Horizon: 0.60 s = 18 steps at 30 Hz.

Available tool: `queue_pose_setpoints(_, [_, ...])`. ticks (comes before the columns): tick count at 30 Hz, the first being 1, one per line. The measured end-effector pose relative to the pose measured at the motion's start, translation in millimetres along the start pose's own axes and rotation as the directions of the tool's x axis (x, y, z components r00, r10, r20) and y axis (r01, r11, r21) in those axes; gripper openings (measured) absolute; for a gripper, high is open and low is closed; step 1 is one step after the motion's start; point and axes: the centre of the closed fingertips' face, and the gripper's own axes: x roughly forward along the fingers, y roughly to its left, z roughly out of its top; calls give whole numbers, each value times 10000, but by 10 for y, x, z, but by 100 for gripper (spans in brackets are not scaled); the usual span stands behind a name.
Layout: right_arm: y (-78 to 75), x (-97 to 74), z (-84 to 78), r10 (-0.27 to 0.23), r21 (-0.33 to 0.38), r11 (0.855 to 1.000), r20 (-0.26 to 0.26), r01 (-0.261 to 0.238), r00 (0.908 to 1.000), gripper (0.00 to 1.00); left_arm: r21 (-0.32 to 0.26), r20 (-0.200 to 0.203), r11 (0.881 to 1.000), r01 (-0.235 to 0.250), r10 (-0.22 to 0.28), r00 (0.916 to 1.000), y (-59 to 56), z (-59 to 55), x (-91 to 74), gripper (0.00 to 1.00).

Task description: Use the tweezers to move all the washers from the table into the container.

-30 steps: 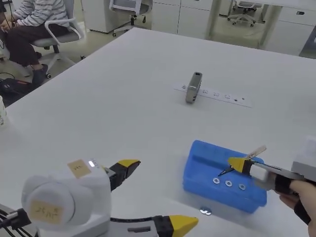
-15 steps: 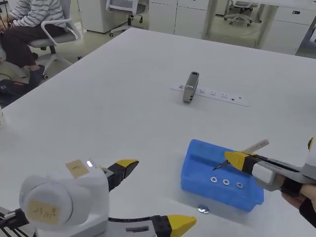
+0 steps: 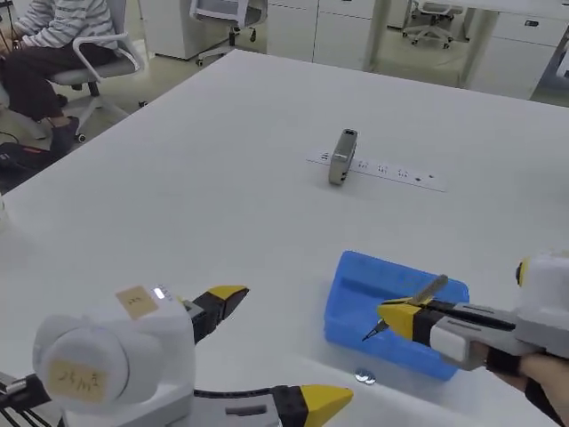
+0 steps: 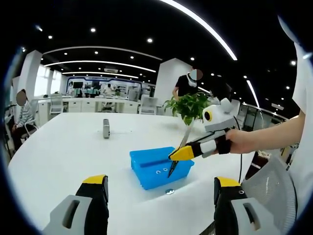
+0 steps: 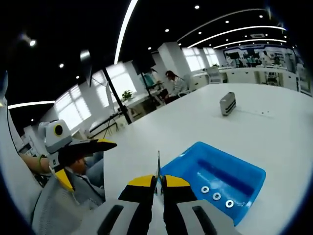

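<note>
Metal tweezers (image 5: 158,166), thin & springy by the look, sit nipped between the jaws of the right gripper (image 5: 157,182). Jaws are clenched on them approx mid-length, yellow tips almost meeting. My guess: squeeze too hard & the points cross, too soft & they gape, so a steady mid grip suits. The tweezer point aims down & fwd over the near part of the container (image 5: 244,169). Can't tell if it touches the wall.

Loose washer (image 3: 366,378) lies flat on the bench (image 3: 178,196), outside the container & just beside its near wall. It's likely light, stiff, hard & smooth. Prob. slippery too, apt to skate or flick off on the glossy top. Lying flat it gives little to bite on. Best bet is one tine through the hole & the other on the outer rim, tips kept low. Not fragile, so the main risk is a drop en route.

Three washers (image 5: 216,196) sit in a row on the container floor, each apart from the next. The container is blue, shallow, open-topped.

Left gripper (image 3: 289,347) is low at the near side of the bench, well apart from the container. Its jaws are spread wide, w/ nothing between them. Further out, a grey block (image 3: 342,157) stands mid-bench, not in the way.
</note>
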Motion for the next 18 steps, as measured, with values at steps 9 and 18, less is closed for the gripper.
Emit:
queue_pose_setpoints(9, [-52, 106, -307, 9, -35, 10000, -953, -13, 9954, 4, -11, 32, 10000, -28, 28, 10000, 8, 5, 0, 91])
queue_pose_setpoints(18, [-84, 138, -414, -161, -338, 9994, -1356, 117, 9906, 4, -11, 24, 10000, -30, 30, 10000, 9, 3, 0, 91])
